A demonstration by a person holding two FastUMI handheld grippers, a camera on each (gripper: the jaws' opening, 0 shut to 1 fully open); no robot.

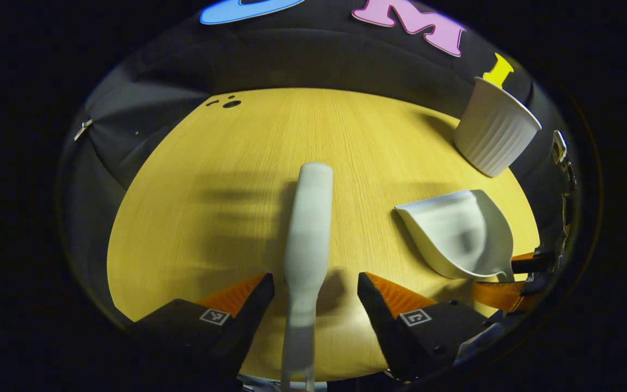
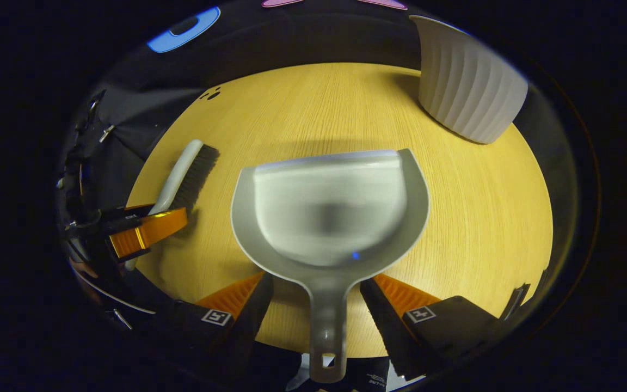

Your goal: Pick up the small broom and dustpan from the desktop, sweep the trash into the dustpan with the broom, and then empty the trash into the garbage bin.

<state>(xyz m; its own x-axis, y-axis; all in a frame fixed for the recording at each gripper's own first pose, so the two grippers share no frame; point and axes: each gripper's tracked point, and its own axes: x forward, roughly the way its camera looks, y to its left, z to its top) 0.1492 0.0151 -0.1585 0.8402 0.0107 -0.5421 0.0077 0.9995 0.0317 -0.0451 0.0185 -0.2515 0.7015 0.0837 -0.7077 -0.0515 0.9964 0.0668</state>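
Pale plastic runs up the middle of the left gripper view: the small broom (image 1: pixel 307 239) has its handle lying between the fingers of the left hand-held gripper (image 1: pixel 316 286), which stand wide on either side with a gap to the handle, so nothing is pinched. That straddling pose suits either closing on the handle or having just let it go. In the right gripper view the broom's dark bristles rest on the table (image 2: pixel 482 218), pointing away from the person.

The right hand-held gripper (image 2: pixel 318 288) stands the same way, spread wide about the stem of the dustpan (image 2: pixel 330 212), with neither finger seen pressing on it. The pan sits flat, its open lip facing the far edge, a sensible lie for sweeping into. Its bowl looks bare apart from a tiny blue speck; I cannot tell what that is, and no trash is visible on the wood.

Farther back, near the right far edge, the ribbed white garbage bin (image 1: pixel 496 130) stands upright, close enough for a short carry. Whether anything lies inside is hidden.
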